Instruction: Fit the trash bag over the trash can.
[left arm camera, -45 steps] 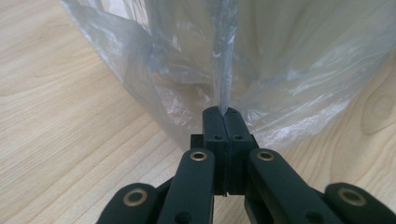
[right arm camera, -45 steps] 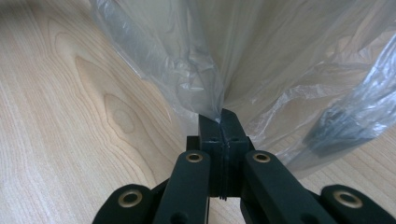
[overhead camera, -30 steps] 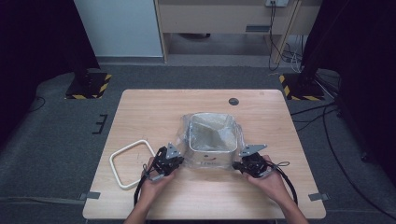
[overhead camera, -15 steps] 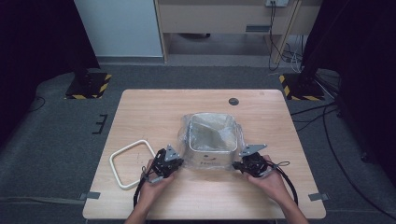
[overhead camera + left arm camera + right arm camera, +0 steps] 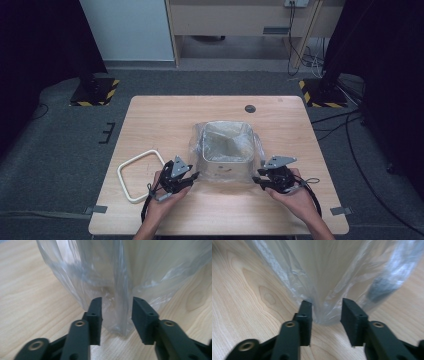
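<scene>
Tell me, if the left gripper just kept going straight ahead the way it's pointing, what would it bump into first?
Probably the clear plastic bag: a fold of it already lies between the open left gripper jaws, with the bin just behind.

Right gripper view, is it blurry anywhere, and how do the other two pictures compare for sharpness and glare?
Right gripper view: the plastic bag is smeared, worst at upper right; the jaws are sharper. Left gripper view: the bag's folds are crisper, with pale sheen. High view: evenly lit table, dark surroundings.

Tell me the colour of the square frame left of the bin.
White frame; the high view shows it best.
</scene>
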`<state>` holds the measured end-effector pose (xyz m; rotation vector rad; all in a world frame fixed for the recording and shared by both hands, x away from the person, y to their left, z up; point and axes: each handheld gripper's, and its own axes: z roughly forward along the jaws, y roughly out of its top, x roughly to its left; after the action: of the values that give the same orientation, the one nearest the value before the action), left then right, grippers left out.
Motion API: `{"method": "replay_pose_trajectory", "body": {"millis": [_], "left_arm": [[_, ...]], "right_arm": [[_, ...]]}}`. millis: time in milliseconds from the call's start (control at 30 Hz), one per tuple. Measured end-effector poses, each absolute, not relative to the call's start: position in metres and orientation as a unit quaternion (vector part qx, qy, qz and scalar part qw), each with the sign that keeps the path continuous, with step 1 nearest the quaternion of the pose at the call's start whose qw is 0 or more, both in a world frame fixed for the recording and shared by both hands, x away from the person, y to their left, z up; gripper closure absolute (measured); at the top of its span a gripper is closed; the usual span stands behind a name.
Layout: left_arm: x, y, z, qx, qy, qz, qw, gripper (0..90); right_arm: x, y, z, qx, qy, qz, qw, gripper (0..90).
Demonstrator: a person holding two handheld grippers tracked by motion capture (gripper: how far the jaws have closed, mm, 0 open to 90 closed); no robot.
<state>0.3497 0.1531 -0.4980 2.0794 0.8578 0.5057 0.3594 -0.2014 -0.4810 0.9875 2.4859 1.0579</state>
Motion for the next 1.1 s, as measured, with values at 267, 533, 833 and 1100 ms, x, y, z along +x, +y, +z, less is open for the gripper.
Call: {"method": "replay_pose_trajectory", "body": {"millis": [267, 533, 833, 1100], "left_arm": [[0.338, 0.163, -0.481, 0.815, 0.333, 0.204, 0.427, 47.2], [0.343, 0.164, -0.465, 0.807, 0.331, 0.213, 0.439, 45.2], [0.349, 0.164, -0.445, 0.803, 0.326, 0.225, 0.446, 46.0], [0.359, 0.169, -0.43, 0.797, 0.314, 0.246, 0.455, 49.6]], "right_arm": [[0.349, -0.208, -0.466, 0.34, 0.846, 0.384, 0.148, 45.0], [0.344, -0.208, -0.456, 0.333, 0.845, 0.392, 0.15, 42.4], [0.339, -0.202, -0.429, 0.316, 0.841, 0.408, 0.16, 52.6], [0.347, -0.189, -0.397, 0.304, 0.833, 0.431, 0.164, 59.4]]}}
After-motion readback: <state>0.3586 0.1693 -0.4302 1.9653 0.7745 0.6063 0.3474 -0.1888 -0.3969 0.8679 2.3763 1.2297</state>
